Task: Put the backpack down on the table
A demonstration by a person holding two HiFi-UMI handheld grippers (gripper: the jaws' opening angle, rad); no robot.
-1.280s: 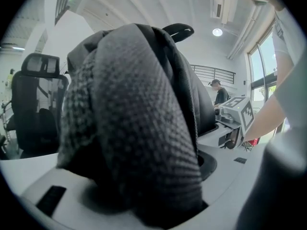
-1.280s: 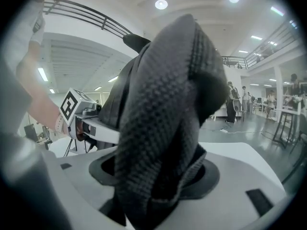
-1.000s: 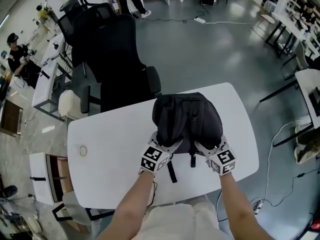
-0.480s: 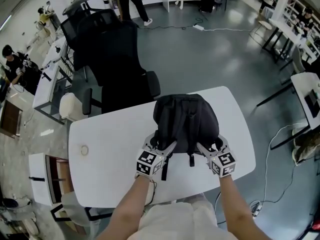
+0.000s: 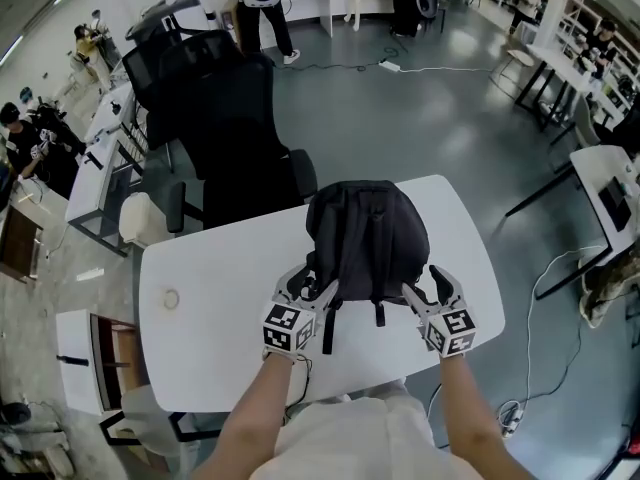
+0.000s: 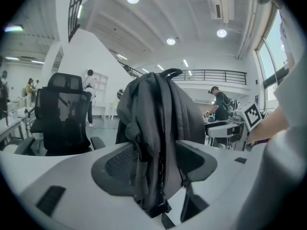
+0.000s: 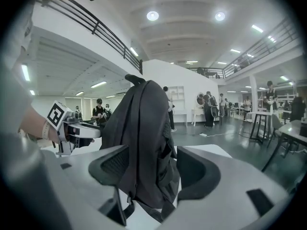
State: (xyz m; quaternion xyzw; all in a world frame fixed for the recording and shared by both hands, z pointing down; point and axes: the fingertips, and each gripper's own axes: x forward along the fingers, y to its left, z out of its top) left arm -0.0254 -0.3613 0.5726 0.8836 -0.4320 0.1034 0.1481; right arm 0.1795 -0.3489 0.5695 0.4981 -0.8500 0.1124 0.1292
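Backpack (image 5: 368, 238) upright on table (image 5: 200, 308), sides between left tongs (image 5: 312, 283) and right tongs (image 5: 428, 286); both spread, pinching nothing. Looks soft, slump-prone, probably light; top handle (image 6: 169, 73) likely surest hold.

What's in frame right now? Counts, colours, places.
backpack: one, black, upright on the table, between the two grippers
table: one, white, in front of the person
small ring: one, pale, on the table's left part
office chair: one, black, just beyond the table's far edge
left gripper: one, grey, jaws apart at the backpack's left side
right gripper: one, grey, jaws apart at the backpack's right side
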